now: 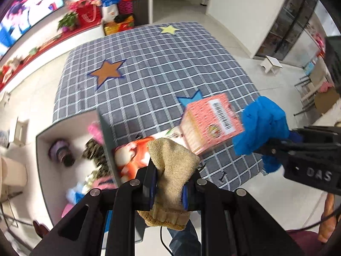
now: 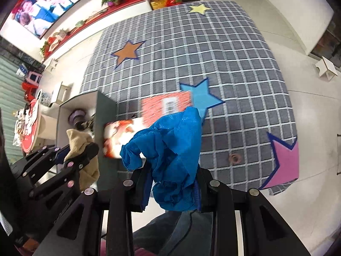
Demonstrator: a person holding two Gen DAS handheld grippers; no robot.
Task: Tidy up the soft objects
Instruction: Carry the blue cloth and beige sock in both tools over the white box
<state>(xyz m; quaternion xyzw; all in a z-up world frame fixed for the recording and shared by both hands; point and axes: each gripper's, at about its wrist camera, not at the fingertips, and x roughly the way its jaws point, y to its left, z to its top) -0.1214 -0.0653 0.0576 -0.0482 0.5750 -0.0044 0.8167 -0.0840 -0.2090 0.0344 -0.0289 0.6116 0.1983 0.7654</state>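
The table (image 1: 153,68), with its grey checked cloth (image 2: 213,49) and sewn stars, is my landmark; both my tongs hang above its near edge and point steeply down.

At the table's left side stands an open white box (image 1: 45,149) with a dark flap (image 2: 105,111). Inside it lie soft things: a purple roll (image 1: 59,151), a camouflage piece (image 1: 94,151) and something pink (image 1: 94,129). They are blurred, so I cannot name them better.

On the table, near its front edge, lies a pink carton (image 1: 211,121) with a barcode, partly over the blue star (image 2: 202,95). Just left of it, against the flap, lies an orange and white pack (image 1: 131,157).

My right tongs (image 2: 172,183) pinch a crumpled blue cloth (image 2: 172,147); its loose part stands up in front of the carton. In the left view this same cloth (image 1: 262,123) hangs over the table's right front corner.

My left tongs (image 1: 168,183) are pressed tight on a beige knitted glove (image 1: 172,170), over the front edge near the box.

A small brown ring (image 2: 234,157) lies on the cloth beside the pink star (image 2: 285,160).
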